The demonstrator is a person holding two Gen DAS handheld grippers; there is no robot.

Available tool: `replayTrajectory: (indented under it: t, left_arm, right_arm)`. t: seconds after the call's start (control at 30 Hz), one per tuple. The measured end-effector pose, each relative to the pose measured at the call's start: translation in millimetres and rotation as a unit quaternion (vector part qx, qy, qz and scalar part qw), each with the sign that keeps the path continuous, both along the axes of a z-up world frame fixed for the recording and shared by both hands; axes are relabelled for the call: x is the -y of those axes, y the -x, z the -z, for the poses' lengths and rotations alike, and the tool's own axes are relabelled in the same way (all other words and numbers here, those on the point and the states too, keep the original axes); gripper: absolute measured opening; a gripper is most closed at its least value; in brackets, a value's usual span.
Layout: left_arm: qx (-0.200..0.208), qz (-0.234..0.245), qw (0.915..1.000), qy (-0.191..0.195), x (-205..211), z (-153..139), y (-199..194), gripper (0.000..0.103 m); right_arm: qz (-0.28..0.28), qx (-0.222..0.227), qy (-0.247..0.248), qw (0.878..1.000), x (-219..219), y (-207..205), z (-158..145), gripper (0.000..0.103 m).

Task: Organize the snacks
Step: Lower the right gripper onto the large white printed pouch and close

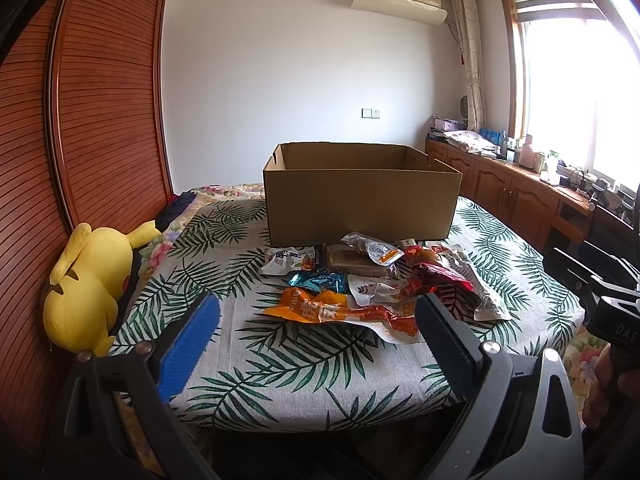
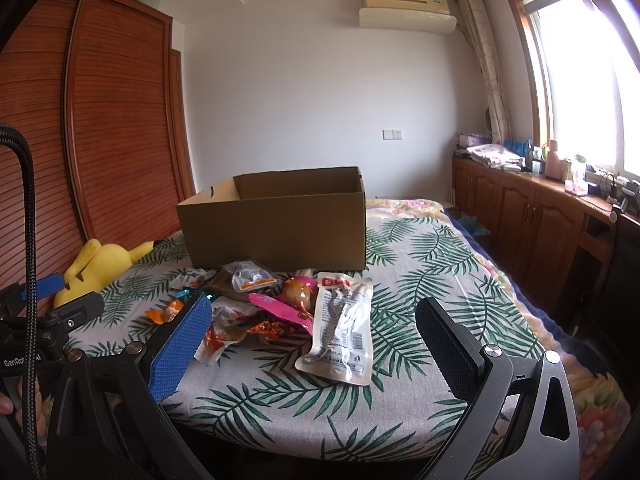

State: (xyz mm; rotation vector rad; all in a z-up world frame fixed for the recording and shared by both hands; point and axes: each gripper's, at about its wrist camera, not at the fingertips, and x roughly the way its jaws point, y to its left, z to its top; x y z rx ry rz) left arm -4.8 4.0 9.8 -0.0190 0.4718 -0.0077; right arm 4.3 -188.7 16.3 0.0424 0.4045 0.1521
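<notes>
My left tool [image 1: 318,320] stands with its jaws wide apart and nothing between them, held above the near edge of the bed. Its blue-padded finger [image 1: 190,350] sits on the left of its view, the dark-padded one on the right. My right tool [image 2: 314,334] is likewise spread wide and holds nothing, over the same near edge.

Directly ahead of the left tool lies the orange snack packet [image 1: 320,306], flat on the leaf-print bedspread [image 1: 280,376], its long axis running left to right across that view. Just beyond it I note a teal packet [image 1: 318,281], and beyond that a brown block-shaped snack [image 1: 352,263], both in the one heap.

Ahead of the right tool lies the white vacuum pouch [image 2: 340,328], flat, its long axis running near to far, with the red-labelled end pointing away toward the box. A pink packet [image 2: 276,308] touches its left side, lying aslant.

The whole heap sits just in front of the cardboard box [image 1: 360,196], which stands open-topped on the bed with its long side facing me. I cannot see its floor from either view.

A yellow plush toy [image 1: 88,284] lies at the bed's left edge, well apart from the snacks, against the slatted wooden wardrobe [image 1: 100,92].
</notes>
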Motion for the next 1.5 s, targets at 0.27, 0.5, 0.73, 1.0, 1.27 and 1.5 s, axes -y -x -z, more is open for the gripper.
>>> replayTrajectory:
  t: [0.27, 0.5, 0.73, 1.0, 1.27, 1.5]
  left_arm:
    - [-0.01, -0.002, 0.9999, 0.002, -3, 5, -4, 0.099]
    - [-0.026, -0.005, 0.9996, 0.001, -4, 17, -14, 0.099]
    - [-0.05, -0.007, 0.9987, -0.003, -4, 38, -31, 0.099]
    - [-0.072, -0.004, 0.9974, 0.001, -4, 52, -52, 0.099]
    - [-0.081, -0.006, 0.9967, 0.009, -9, 53, -71, 0.099]
    - [-0.093, -0.01, 0.9956, 0.014, -14, 57, -84, 0.099]
  right_arm:
    - [0.002, -0.006, 0.0, 1.0, 0, 0, 2, 0.103]
    - [0.003, -0.013, 0.004, 1.0, 3, -3, 8, 0.103]
    - [0.007, -0.037, 0.01, 0.999, 13, -21, 25, 0.103]
    - [-0.006, -0.081, 0.01, 0.997, 28, -57, 44, 0.1]
    - [-0.033, -0.137, -0.007, 0.99, 37, -104, 57, 0.09]
    - [-0.055, -0.194, -0.013, 0.979, 35, -143, 73, 0.074]
